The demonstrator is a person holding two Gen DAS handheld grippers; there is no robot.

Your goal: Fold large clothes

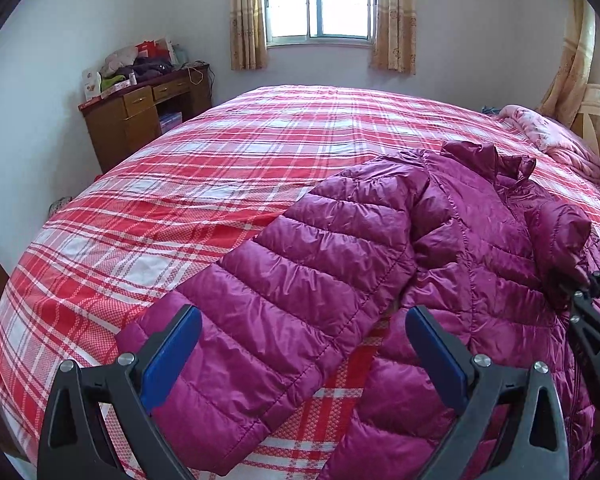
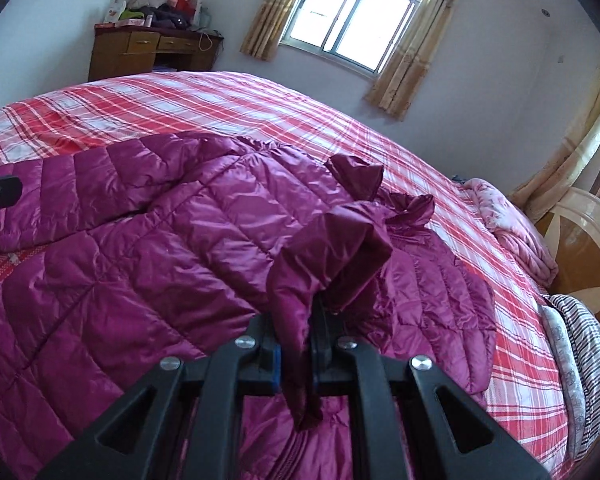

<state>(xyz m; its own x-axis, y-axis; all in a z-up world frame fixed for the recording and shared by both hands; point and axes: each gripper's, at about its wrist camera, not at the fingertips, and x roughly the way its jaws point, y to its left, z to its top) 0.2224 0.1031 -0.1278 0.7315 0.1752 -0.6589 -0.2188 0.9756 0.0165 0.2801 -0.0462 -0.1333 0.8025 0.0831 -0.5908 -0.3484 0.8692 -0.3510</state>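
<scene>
One magenta puffer jacket (image 1: 440,240) lies spread on the red plaid bed (image 1: 220,168). The left gripper (image 1: 300,344) hangs released over one sleeve (image 1: 284,280); the right gripper (image 2: 296,354) is clenched on the other sleeve's cuff (image 2: 332,256). No writing is legible anywhere.

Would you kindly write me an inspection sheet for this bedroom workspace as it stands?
Surface: bed under a red plaid sheet.
Job's things: magenta puffer jacket lying on the bed, one sleeve stretched out, the other sleeve raised.
Clutter: pink quilt and striped pillow at the headboard.
Grippers: left hand-held gripper open over the stretched sleeve; right hand-held gripper shut on the raised sleeve.
Cables: white cord on the desk.
Surroundings: wooden desk piled with items, curtained window.
</scene>
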